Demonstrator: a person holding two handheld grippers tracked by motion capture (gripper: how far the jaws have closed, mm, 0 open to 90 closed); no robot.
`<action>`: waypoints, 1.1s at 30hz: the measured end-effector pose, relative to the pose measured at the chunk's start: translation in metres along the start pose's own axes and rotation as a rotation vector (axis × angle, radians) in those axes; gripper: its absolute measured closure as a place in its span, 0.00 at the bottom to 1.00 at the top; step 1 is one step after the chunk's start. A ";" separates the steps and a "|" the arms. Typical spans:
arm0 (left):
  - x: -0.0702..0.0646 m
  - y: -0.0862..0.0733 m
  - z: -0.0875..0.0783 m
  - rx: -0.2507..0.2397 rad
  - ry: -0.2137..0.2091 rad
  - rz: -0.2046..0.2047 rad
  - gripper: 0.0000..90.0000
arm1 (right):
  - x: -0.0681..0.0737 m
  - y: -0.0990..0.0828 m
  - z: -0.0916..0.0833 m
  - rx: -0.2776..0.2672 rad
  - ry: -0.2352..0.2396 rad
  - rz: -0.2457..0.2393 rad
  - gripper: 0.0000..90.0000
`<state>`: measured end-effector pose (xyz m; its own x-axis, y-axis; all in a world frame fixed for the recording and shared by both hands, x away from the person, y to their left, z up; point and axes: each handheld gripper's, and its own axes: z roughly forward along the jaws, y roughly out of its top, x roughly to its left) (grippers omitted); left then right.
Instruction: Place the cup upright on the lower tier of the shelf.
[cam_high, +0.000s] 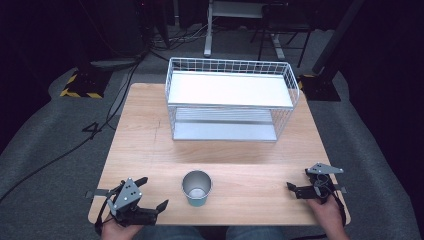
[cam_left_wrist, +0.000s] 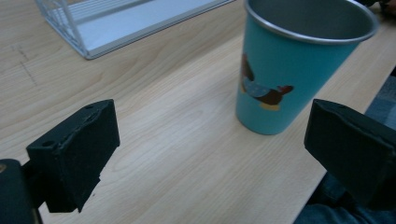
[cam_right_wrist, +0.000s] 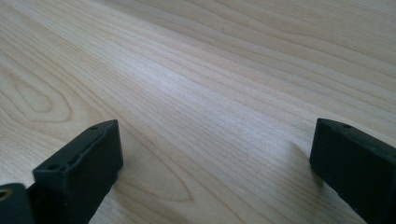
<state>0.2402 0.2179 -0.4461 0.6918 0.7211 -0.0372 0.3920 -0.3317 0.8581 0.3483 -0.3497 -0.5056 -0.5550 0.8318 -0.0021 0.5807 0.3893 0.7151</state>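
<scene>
the cup (cam_high: 197, 188) stands upright at the bottom centre of the high view, near the front edge of the table (cam_high: 150, 145), a teal tumbler with a bare metal inside and a small cartoon figure on its wall. in the left gripper view it sits in the upper right, ahead of the jaws and off toward the right-hand one, not yet between them.

the left hand-held gripper (cam_high: 152, 194) lies at the lower left of the high view, its jaws wide with nothing between them, pointing toward the cup from the side. the step in hand looks like the approach for a side grasp. to do it well, swing the gripper so the cup's wall comes midway between the two jaws, keep it level and low enough to catch the body below the rim, and close gently, since a thin empty cup will likely tip or slide if one jaw touches first.

the right hand-held gripper (cam_high: 296, 190) rests at the lower right, jaws wide over bare wood, well apart from the cup. the wire rack (cam_high: 231, 100) stands at the upper centre.
</scene>
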 end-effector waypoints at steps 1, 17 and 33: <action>-0.006 0.001 0.000 0.001 -0.017 0.005 0.04 | 0.000 0.000 0.000 0.000 0.000 0.000 0.03; -0.034 0.000 0.017 -0.017 -0.103 0.006 0.06 | 0.000 0.000 0.000 -0.001 -0.001 0.000 0.03; -0.048 -0.008 0.051 -0.038 -0.109 -0.015 0.07 | 0.000 0.000 0.000 0.000 0.000 0.000 0.03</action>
<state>0.2346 0.1550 -0.4773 0.7486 0.6548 -0.1042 0.3810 -0.2962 0.8758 0.3482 -0.3496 -0.5055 -0.5547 0.8321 -0.0023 0.5805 0.3890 0.7154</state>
